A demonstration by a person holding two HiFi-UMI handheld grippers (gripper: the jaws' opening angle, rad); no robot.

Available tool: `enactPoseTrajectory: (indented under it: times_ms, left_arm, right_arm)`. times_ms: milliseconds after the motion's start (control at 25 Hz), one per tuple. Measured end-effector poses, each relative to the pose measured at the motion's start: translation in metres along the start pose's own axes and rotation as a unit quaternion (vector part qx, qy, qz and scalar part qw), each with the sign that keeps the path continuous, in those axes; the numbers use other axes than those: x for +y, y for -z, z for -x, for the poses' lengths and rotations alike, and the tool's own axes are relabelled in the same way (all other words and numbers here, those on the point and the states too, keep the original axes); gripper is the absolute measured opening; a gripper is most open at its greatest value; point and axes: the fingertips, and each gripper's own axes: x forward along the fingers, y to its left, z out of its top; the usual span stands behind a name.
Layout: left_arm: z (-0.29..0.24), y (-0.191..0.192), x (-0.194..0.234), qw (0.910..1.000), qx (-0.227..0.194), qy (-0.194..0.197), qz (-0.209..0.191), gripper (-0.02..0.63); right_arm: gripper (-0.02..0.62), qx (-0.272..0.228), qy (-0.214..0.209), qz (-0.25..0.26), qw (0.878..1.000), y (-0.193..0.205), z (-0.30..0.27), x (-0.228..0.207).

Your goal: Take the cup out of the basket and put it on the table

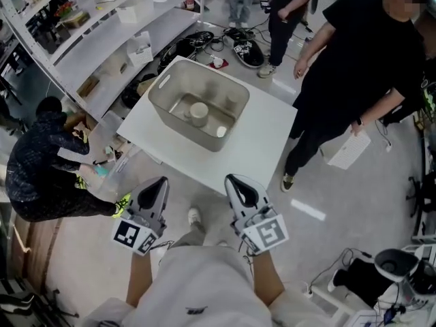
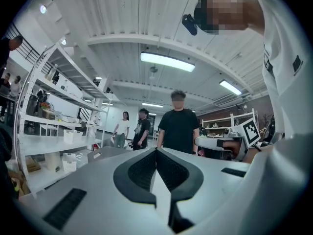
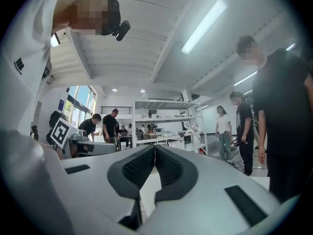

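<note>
Cup point(image 1: 198, 114): inside the basket point(image 1: 170, 80), middle of the head view, other small things near it.
Basket: on the white table point(image 1: 266, 135).
Left gripper point(image 1: 159, 182): clenched, empty, lower left, apart from the table.
Right gripper point(image 1: 235, 181): clenched, empty, lower middle.
Risk: closed jaws probably knock the cup over; the basket wall may catch a gripper.

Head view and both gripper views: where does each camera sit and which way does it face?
Head view: on the person's head, looking steeply down at table, basket and cup; forearms, left tool and right tool show.
Left gripper view: on the left tool, facing level; its shut jaws show.
Right gripper view: on the right tool, facing level too; shut jaws show.
Shared: each gripper view catches the other tool and the bystander in black.
</note>
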Motion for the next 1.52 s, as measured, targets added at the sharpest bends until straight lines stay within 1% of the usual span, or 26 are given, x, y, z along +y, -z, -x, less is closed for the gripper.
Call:
enactPoseTrajectory:
  times_ms: [200,320,560,800,1080,1200,1360,1520]
  left_arm:
    - [-0.023,-0.009,0.053,0.9998,-0.005,0.021,0.000,0.010]
    - [-0.034,-0.011,0.080,0.9996,-0.007,0.026,0.004,0.011]
    - [-0.058,-0.009,0.118,0.9993,-0.005,0.035,0.010,0.009]
    - [-0.088,-0.007,0.134,0.9993,0.002,0.035,0.011,0.010]
    - [-0.131,-0.001,0.145,0.9999,0.004,0.012,0.008,0.009]
    - [-0.152,-0.006,0.144,1.0000,0.003,0.001,0.008,0.011]
    - [-0.177,-0.009,0.144,0.9999,0.011,-0.011,-0.002,0.010]
    - [-0.197,-0.009,0.141,0.9997,0.018,-0.015,-0.009,0.010]
  right_arm:
    - [0.008,0.010,0.024,0.005,1.000,0.000,-0.051,-0.009]
    - [0.008,0.020,0.033,0.009,0.999,0.004,-0.073,-0.012]
    - [0.008,0.029,0.047,0.007,0.998,0.013,-0.108,-0.027]
    - [0.008,0.031,0.045,0.010,0.998,0.015,-0.132,-0.054]
    - [0.008,0.023,0.020,0.002,1.000,0.022,-0.158,-0.098]
    - [0.008,0.007,0.011,-0.001,1.000,0.014,-0.165,-0.120]
    - [0.008,-0.006,0.007,-0.015,1.000,0.006,-0.176,-0.149]
    - [0.008,-0.003,-0.003,-0.016,1.000,0.010,-0.181,-0.172]
